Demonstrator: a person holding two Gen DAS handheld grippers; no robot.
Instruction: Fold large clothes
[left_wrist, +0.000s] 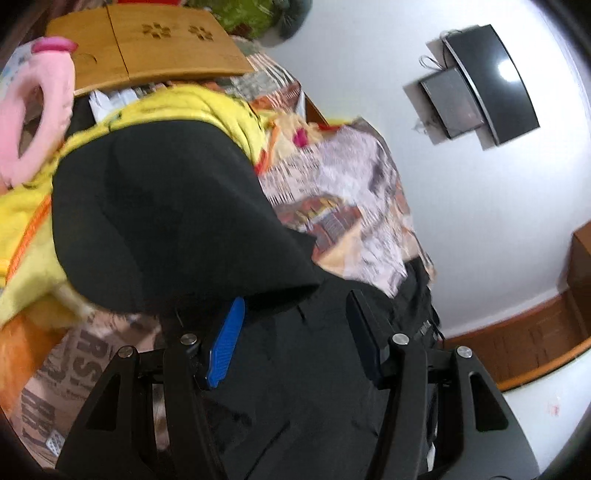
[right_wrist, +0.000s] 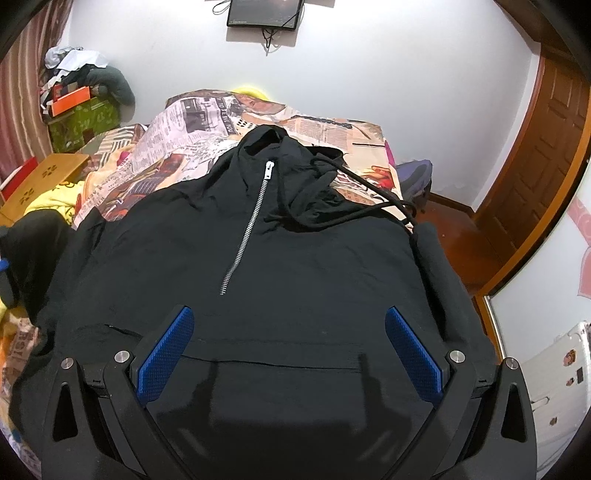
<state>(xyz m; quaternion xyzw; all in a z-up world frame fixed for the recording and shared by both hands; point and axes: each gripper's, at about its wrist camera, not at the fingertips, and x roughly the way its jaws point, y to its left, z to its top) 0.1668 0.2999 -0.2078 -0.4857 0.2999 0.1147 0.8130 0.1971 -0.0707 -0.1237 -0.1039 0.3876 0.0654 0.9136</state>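
While spread front-up across the patterned bedspread (right_wrist: 207, 122), filled the middle of the right wrist view: black hoodie (right_wrist: 295, 258), silver half-zip (right_wrist: 246, 225) running from collar toward centre frame, drawstring (right_wrist: 369, 192) trailing to the right. Hung above the front pocket with blue pads set wide apart, nothing between them: right tongs (right_wrist: 290, 354). Seen in the left wrist view, blurred: left tongs (left_wrist: 295, 336), partly apart, one blue pad (left_wrist: 227, 343) tucked under a raised black fold of the hoodie (left_wrist: 166, 206); could not tell whether the cloth was pinched. Lay in the upper left beyond that fold: yellow blanket (left_wrist: 177, 107), wooden lap tray (left_wrist: 147, 44), pink plush ring (left_wrist: 37, 110).
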